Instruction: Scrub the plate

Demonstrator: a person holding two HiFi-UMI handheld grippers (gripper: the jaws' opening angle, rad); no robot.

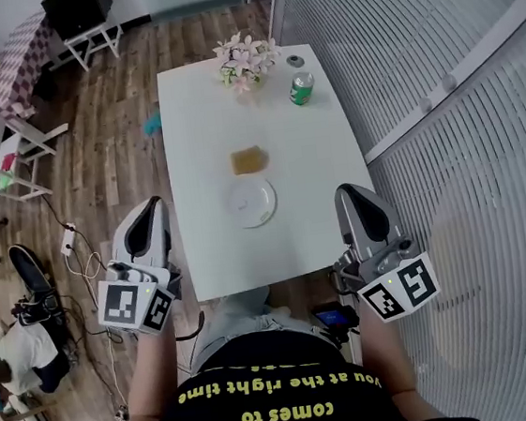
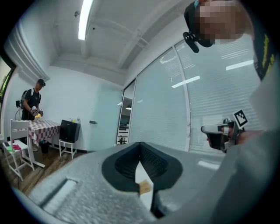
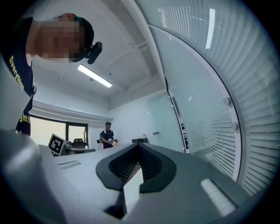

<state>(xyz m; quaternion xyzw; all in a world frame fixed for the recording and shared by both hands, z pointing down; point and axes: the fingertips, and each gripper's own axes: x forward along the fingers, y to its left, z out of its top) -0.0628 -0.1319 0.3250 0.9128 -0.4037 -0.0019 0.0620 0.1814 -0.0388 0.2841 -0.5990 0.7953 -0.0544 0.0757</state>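
A white plate (image 1: 251,202) lies on the white table (image 1: 197,109), toward its near end. Just beyond it rests a brown sponge (image 1: 249,161). My left gripper (image 1: 150,208) hovers off the table's near left corner, jaws shut and empty. My right gripper (image 1: 348,193) hangs off the near right corner, also shut with nothing in it. In the left gripper view the closed jaws (image 2: 140,151) leave a slit that shows a sliver of the table and the sponge (image 2: 144,188). The right gripper view shows its closed jaws (image 3: 139,153) pointing level across the room.
A green can (image 1: 301,88), a flower bunch (image 1: 244,62) and a small round lid (image 1: 295,60) stand at the table's far end. A slatted glass wall (image 1: 435,62) runs along the right. Cables and a power strip (image 1: 68,241) lie on the wooden floor at left. Another person (image 2: 33,103) stands far off.
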